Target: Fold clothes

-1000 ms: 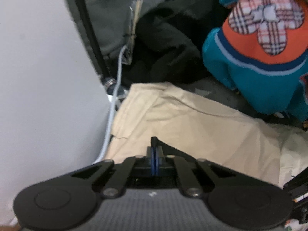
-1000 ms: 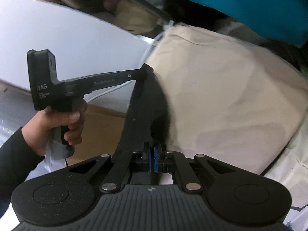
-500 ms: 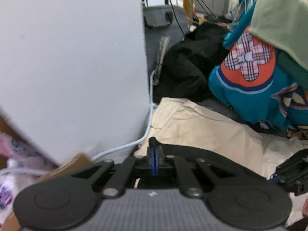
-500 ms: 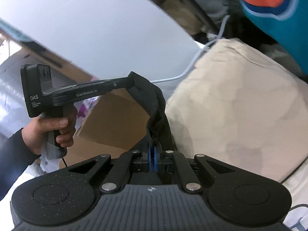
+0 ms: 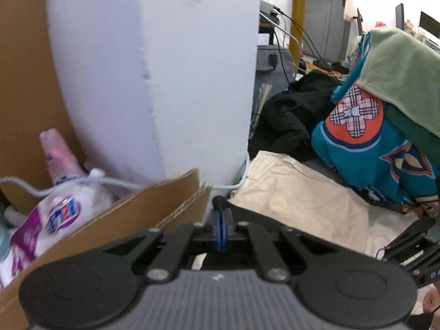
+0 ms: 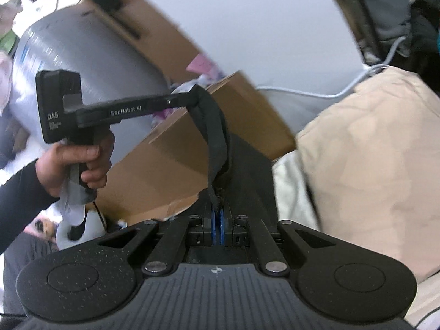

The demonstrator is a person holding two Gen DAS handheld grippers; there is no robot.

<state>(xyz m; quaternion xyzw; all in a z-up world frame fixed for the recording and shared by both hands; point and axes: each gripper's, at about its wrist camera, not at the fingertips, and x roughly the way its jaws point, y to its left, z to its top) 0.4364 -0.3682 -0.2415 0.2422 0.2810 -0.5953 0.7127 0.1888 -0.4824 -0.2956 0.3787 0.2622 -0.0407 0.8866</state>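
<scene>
Item: black garment (image 6: 217, 137), task piece. Location: strung in the air between the two grippers, above a beige cloth (image 6: 365, 159) and beside a cardboard box (image 6: 176, 162).

Left gripper (image 5: 221, 220): clenched on one edge of the garment; in the right wrist view a hand (image 6: 74, 162) carries it.

Right gripper (image 6: 218, 217): clenched on another edge.

Progress: early by appearance. Garment lifted, bunched, no fold visible. Remaining: spreading, folding. A pile including a teal patterned garment (image 5: 385, 148) waits nearby.

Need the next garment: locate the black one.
In the right wrist view, the black garment hangs centre frame between both shut grippers, before the cardboard box, left of the beige cloth.
</scene>
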